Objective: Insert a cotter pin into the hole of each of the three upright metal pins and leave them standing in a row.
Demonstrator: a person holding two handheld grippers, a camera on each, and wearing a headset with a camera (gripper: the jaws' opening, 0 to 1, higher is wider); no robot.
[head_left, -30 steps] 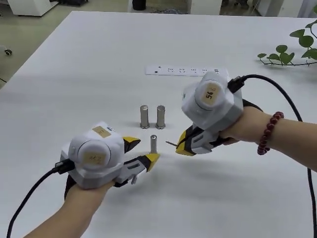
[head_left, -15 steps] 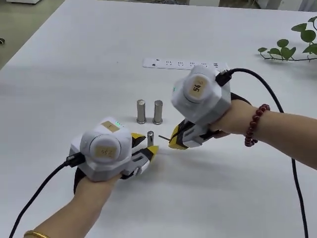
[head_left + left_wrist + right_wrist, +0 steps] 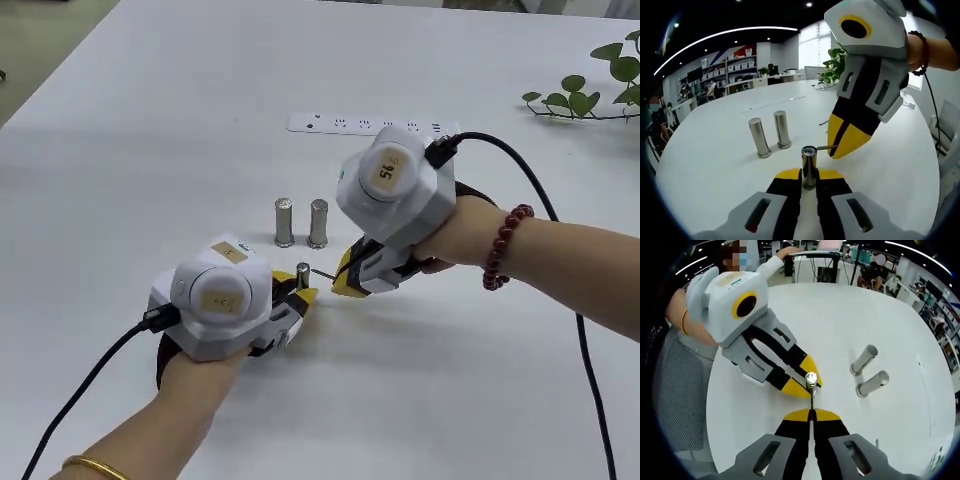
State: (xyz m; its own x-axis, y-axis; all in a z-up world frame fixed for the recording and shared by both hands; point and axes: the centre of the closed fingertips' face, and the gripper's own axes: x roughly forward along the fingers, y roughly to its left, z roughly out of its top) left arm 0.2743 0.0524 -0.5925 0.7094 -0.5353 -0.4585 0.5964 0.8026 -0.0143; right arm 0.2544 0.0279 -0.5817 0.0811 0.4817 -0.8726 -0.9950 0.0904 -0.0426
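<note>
Power strip (image 3: 365, 126) (white), plant (image 3: 572, 84) on table (image 3: 150, 120).

My left gripper (image 3: 809, 175) and right gripper (image 3: 811, 414) wear white-and-grey shells, black jaws, yellow tips — plus a black cable (image 3: 590, 380). The short silver steel pin (image 3: 809, 161) matches the two silver steel cylinders (image 3: 285, 221). The thin wire cotter pin (image 3: 811, 396) looks dark grey. White matt tabletop (image 3: 180, 120), white power strip (image 3: 365, 125), dark-red bead bracelet (image 3: 503, 243), green leafy plant (image 3: 572, 84).
</note>
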